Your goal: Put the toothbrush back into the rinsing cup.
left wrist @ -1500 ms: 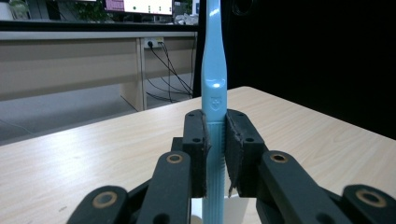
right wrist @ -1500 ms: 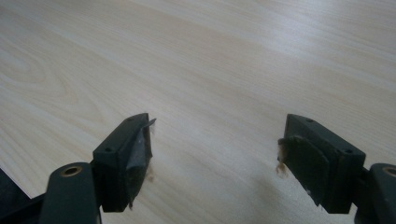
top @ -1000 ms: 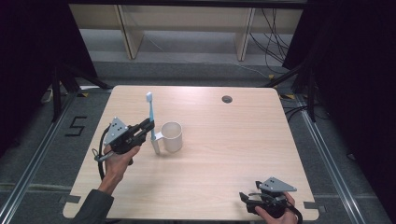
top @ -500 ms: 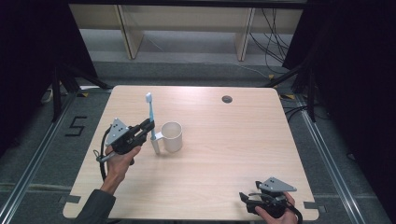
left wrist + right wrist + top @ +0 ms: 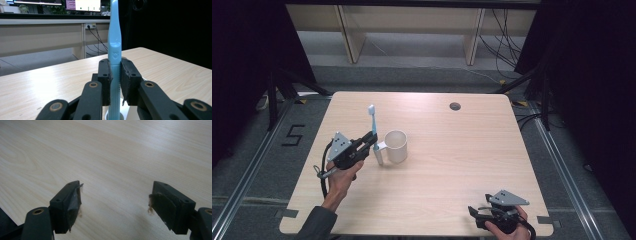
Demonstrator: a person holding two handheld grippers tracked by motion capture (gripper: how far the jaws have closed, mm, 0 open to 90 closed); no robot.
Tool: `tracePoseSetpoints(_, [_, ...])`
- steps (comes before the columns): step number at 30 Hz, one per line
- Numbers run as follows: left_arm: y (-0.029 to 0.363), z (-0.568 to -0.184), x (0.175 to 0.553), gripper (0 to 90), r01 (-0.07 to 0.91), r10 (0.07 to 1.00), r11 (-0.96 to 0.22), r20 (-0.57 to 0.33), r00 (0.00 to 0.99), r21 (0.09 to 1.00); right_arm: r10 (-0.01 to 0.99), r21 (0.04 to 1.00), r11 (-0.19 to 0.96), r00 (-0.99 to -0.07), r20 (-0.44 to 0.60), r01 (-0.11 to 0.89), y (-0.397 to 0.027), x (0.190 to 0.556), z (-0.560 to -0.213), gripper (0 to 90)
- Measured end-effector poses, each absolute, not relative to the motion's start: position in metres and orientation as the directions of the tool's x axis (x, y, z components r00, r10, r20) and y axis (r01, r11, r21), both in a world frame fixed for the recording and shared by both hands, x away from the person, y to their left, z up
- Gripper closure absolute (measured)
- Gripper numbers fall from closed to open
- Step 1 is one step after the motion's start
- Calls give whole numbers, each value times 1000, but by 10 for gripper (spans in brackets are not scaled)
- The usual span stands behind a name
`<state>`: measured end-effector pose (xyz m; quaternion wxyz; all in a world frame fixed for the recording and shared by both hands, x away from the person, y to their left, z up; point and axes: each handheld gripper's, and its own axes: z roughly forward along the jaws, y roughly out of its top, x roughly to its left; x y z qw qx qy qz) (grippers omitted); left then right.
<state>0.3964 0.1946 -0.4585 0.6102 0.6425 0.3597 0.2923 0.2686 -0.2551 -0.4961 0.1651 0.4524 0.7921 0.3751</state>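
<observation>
High view: left gripper [image 5: 371, 138] holds toothbrush [image 5: 373, 131] upright, just left of mug [image 5: 395, 146]; not in the mug yet. Left gripper view: jaws clamped on its handle. Right gripper view: right gripper [image 5: 115, 202] wide open, empty, over bare table [image 5: 112, 152].

A light blue toothbrush [image 5: 373, 131] stands upright over the left half of the desk [image 5: 452, 150], roughly midway between the far and near edges. Its bristled head is at the top and its white lower end points down, just beside the handle of a white mug [image 5: 395, 146]. The left gripper [image 5: 371, 140] has its jaws clamped on the lower part of the toothbrush handle; in the left gripper view the toothbrush [image 5: 114, 62] rises straight up between the two pads, with a small embossed mark on the handle just above them. The mug stands upright on the desk, mouth open upward, with its handle turned toward the left edge, immediately right of the toothbrush.
</observation>
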Motion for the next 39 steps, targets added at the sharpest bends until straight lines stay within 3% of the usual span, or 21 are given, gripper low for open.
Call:
tracePoseSetpoints(33, [194, -485, 393, 776, 152, 824, -32, -60, 564, 988, 836, 739, 309, -542, 90, 598, -254, 269, -497, 251])
tracePoseSetpoints(35, [194, -485, 393, 760, 152, 822, -35, -59, 566, 988, 833, 745, 332, -550, 56, 579, -256, 270, -496, 251])
tracePoseSetpoints(39, [194, -487, 393, 759, 157, 824, -35, -61, 563, 987, 835, 740, 310, -544, 89, 597, -254, 269, -497, 251])
